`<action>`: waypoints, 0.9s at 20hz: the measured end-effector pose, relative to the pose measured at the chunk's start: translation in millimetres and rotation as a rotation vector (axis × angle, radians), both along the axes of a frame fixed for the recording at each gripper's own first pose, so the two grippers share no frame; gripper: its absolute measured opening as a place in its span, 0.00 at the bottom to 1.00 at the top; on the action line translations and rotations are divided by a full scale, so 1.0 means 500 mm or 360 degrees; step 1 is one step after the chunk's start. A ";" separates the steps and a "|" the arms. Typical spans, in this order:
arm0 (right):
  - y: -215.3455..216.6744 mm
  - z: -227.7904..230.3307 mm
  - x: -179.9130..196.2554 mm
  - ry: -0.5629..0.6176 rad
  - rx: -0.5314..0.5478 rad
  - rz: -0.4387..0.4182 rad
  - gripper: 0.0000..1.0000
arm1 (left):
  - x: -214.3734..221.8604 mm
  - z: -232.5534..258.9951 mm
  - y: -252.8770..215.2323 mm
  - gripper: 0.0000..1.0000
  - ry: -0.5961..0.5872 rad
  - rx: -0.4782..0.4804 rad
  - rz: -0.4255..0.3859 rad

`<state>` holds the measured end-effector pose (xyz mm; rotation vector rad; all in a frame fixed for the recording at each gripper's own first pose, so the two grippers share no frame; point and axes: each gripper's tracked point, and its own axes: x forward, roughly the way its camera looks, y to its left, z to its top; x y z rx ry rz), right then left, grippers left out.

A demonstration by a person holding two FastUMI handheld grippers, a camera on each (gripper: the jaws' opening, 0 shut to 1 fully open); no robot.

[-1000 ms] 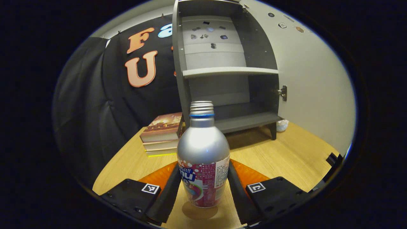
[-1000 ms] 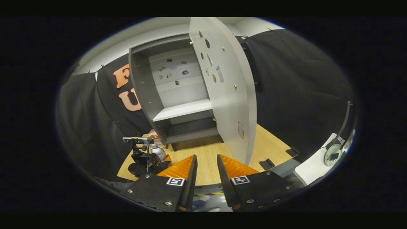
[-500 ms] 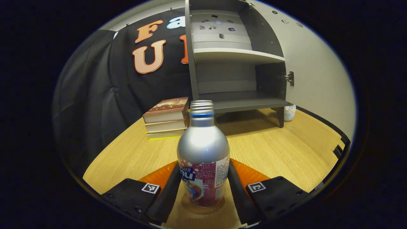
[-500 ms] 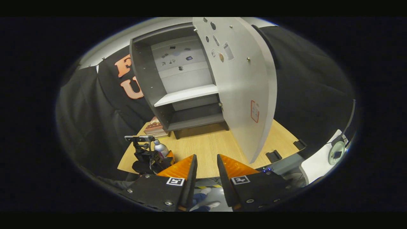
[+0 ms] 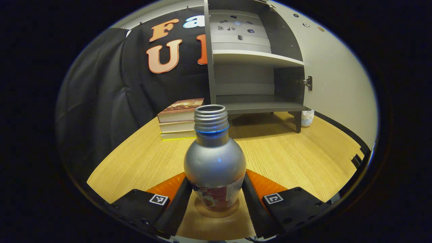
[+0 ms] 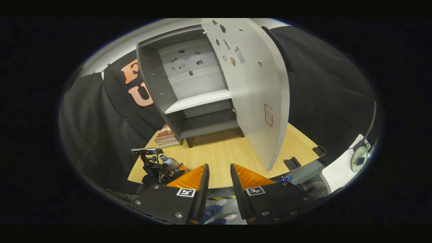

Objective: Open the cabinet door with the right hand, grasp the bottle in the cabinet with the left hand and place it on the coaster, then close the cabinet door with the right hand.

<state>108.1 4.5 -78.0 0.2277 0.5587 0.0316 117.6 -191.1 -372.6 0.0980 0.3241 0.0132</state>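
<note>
Left gripper (image 5: 216,202) has its fingers pressed against both sides of the aluminium bottle (image 5: 215,162), low on the labelled body; the bottle is uncapped, threaded neck open at the top. Bottle base sits over the round coaster (image 5: 217,213) on the wooden table (image 5: 290,158); whether the base is fully seated or a hair above cannot be told from the left gripper view. Bottle reads tilted toward the camera there, and the right gripper view shows it leaning too, so the step in hand is likely setting it down. To do it well: bring the bottle upright before letting go, lower straight until the base lies flat inside the coaster's edge, then part the fingers evenly so neither side drags the label and tips it. Back the gripper out low and straight, away from the neck. Open top means any jolt could spill if there is liquid inside; contents cannot be seen. Right gripper (image 6: 218,189) is nearly closed, a narrow gap between the fingers, holding nothing, hovering off the near table edge. Cabinet (image 6: 189,98) is empty on both shelves, door (image 6: 256,91) swung wide. Last step not yet done: door close, probably best by pushing on the outer face near the free edge. Stack of books (image 5: 180,118) sits just left of the cabinet, well clear of the coaster.
</note>
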 end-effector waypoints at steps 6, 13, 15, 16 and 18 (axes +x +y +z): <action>0.004 -0.001 -0.007 0.0001 0.0007 0.0018 0.39 | -0.011 0.001 0.000 0.88 0.0008 -0.0042 -0.0010; 0.004 0.004 -0.011 -0.0019 0.0011 0.0035 0.39 | -0.022 0.046 -0.003 1.00 -0.0056 -0.0020 -0.0016; 0.008 0.010 -0.007 -0.0048 0.0024 0.0043 0.39 | -0.029 0.086 -0.003 1.00 -0.0096 -0.0008 -0.0009; 0.008 0.014 -0.005 -0.0065 0.0029 0.0043 0.39 | -0.030 0.110 -0.001 0.99 -0.0128 0.0006 -0.0007; 0.009 0.024 0.002 -0.0114 0.0043 0.0043 0.39 | -0.034 0.161 -0.005 0.99 -0.0190 0.0026 -0.0018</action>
